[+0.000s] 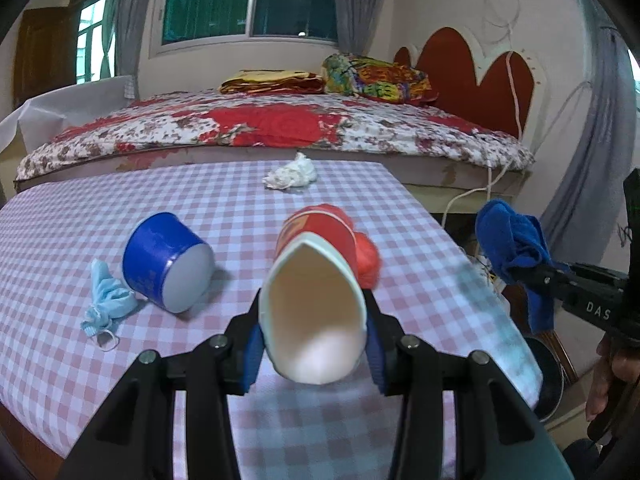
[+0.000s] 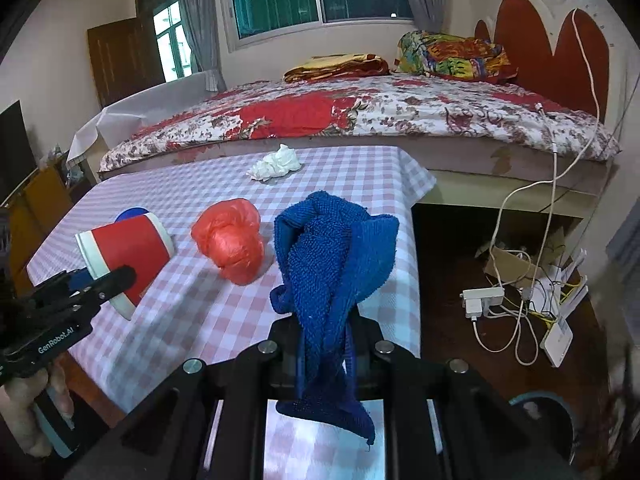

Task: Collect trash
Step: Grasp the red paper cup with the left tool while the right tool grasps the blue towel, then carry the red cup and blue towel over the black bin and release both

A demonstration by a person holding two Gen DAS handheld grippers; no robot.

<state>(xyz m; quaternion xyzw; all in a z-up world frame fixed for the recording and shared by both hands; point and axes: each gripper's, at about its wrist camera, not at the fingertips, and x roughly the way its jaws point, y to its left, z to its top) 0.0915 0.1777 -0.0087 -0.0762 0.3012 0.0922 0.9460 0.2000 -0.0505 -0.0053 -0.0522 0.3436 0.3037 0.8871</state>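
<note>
My left gripper is shut on a red paper cup, squeezing its white mouth into an oval above the checked table. The right wrist view shows that cup from the side, lifted off the cloth. My right gripper is shut on a blue cloth that hangs crumpled between its fingers, and the cloth shows off the table's right edge. On the table lie a blue cup on its side, a light blue face mask, a crumpled white tissue and a red plastic bag.
A bed with a floral cover runs along the table's far edge. On the floor to the right lie a power strip, white cables and a cardboard box. A dark round bin stands by the table's right corner.
</note>
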